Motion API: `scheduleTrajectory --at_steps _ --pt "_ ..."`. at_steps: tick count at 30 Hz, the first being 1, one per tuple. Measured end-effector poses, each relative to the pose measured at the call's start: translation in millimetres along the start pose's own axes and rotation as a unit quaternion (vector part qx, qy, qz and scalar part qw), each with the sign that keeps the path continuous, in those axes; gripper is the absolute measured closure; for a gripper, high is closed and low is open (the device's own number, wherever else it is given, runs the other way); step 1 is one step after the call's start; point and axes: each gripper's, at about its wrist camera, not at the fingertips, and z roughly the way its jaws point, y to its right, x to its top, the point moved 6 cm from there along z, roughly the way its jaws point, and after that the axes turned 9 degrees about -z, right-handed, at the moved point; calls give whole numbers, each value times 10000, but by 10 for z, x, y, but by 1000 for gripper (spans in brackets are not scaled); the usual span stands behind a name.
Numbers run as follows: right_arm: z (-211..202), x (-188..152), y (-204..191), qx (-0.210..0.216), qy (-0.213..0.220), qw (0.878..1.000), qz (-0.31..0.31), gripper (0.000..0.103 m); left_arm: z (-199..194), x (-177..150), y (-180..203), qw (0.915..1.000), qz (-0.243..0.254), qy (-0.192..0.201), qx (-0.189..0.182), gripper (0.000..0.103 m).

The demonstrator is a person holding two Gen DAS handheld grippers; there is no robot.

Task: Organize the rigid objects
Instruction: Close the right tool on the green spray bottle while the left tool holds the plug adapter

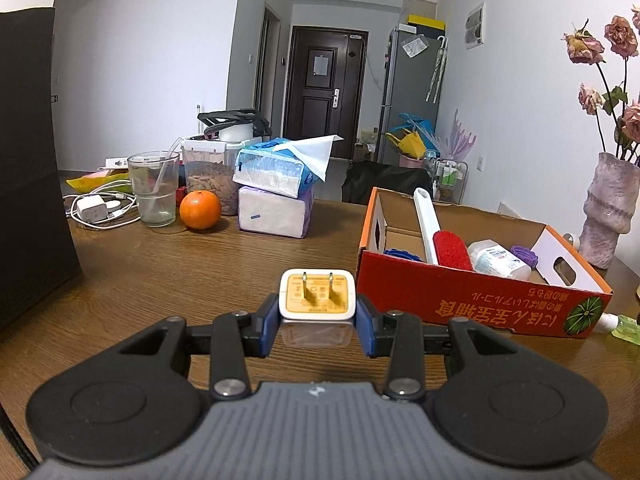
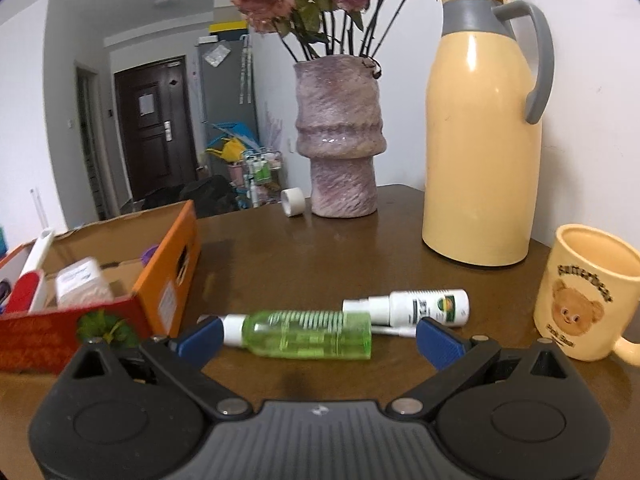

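Note:
My left gripper (image 1: 317,322) is shut on a white plug adapter (image 1: 317,295), its two metal prongs pointing up and away, held above the brown table (image 1: 160,272). To its right stands an orange cardboard box (image 1: 460,300) holding a red-and-white brush (image 1: 444,244), a white bottle (image 1: 496,258) and purple and blue pieces. My right gripper (image 2: 318,338) is open, its blue pads wide apart. A green spray bottle (image 2: 304,334) lies on its side on the table between and just beyond them, untouched. A white spray bottle (image 2: 420,306) lies behind it.
A mauve vase of dried roses (image 2: 340,136), a yellow thermos jug (image 2: 480,140) and a bear mug (image 2: 584,292) stand near the bottles. Tissue packs (image 1: 276,196), an orange (image 1: 200,209), a glass (image 1: 154,188), a charger with cable (image 1: 94,208) sit far left. A dark box (image 1: 28,160) blocks the left edge.

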Motion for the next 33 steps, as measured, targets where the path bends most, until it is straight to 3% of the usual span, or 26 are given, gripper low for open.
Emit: scheduleTrajectory --at_steps 9,15,19,33 --pt "402 181 -22 -461 -261 9980 345 4 53 -27 11 10000 48 -69 -14 63" --pt "592 187 -44 -599 -571 9959 353 16 51 -42 17 9999 80 -69 -24 63" --pt "625 154 -38 -500 -740 9952 393 24 58 -41 16 9999 80 -76 -30 63" --pt "486 30 27 -332 -934 9934 573 26 52 -39 22 9999 87 -52 -62 63"
